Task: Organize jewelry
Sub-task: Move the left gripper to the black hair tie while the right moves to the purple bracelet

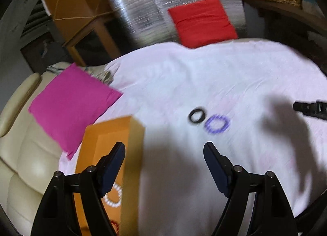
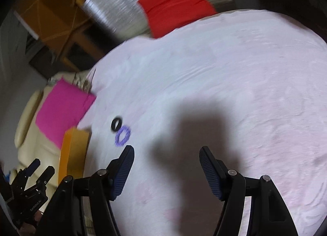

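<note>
Nearest, the left gripper [image 1: 164,150] hangs with jaws apart and empty over an orange cardboard box [image 1: 114,133]; inside lies a white beaded bracelet [image 1: 113,196], partly hidden by one finger, and a red piece cut off below. The right gripper [image 2: 166,153] also stands parted, empty. Beyond, on the wrinkled pale pink sheet [image 1: 204,72], a smooth black ring [image 1: 196,115] touches a purple beaded bracelet [image 1: 217,123], both blurred. Farther off lie soft magenta [image 1: 71,103] and red [image 1: 202,19] cushions.

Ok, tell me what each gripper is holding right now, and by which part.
Nothing. The left gripper and right gripper both stand open and empty; the black ring and purple bracelet lie loose on the white sheet.
</note>
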Demonstrator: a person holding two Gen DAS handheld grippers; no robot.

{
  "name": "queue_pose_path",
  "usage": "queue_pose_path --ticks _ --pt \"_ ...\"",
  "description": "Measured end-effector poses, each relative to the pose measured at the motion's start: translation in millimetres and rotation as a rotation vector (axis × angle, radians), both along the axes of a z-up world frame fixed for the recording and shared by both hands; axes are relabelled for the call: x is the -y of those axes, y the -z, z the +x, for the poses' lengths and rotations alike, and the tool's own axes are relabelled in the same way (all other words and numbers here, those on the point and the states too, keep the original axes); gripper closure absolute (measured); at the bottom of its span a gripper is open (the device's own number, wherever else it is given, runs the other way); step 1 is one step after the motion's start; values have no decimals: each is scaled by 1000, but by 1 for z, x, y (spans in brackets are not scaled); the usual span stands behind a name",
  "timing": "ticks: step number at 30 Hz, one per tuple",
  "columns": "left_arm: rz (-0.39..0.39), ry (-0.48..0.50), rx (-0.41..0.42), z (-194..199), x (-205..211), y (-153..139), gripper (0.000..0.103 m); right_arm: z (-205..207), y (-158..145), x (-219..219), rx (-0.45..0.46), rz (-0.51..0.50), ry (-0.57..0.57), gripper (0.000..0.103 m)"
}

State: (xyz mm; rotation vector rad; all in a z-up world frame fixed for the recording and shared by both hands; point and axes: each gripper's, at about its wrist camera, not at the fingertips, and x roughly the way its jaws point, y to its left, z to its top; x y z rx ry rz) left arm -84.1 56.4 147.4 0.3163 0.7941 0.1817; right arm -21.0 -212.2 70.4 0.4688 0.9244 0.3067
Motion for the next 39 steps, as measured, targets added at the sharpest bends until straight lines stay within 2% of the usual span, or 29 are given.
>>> queue_pose_path --ticks 6,9,12,17,22,28,32,34,36,39 --pt "-79 14 33 38 19 -27 24 7 -6 24 28 67 66 33" --pt "-116 -45 53 53 18 -33 24 9 -6 22 33 81 52 33" --pt "-144 -128 116 61 14 -32 23 10 -7 15 33 85 31 33" --pt "-146 -194 139 64 10 -1 22 8 -9 2 53 44 6 33" --pt "-178 -255 63 75 -13 43 21 7 -4 -2 47 18 -5 33" --pt "-168 -313 58 86 -40 64 21 12 4 -26 41 -48 -39 37" --pt "-142 -287 82 87 -49 73 21 18 9 -55 53 -112 -89 43" --pt "-140 -270 57 88 -51 82 21 22 10 -72 66 -138 -123 50" --pt "-167 -251 4 94 -55 85 21 26 11 -89 90 -174 -156 51" --pt "-216 -220 -16 98 -64 82 21 33 14 -112 118 -207 -207 51"
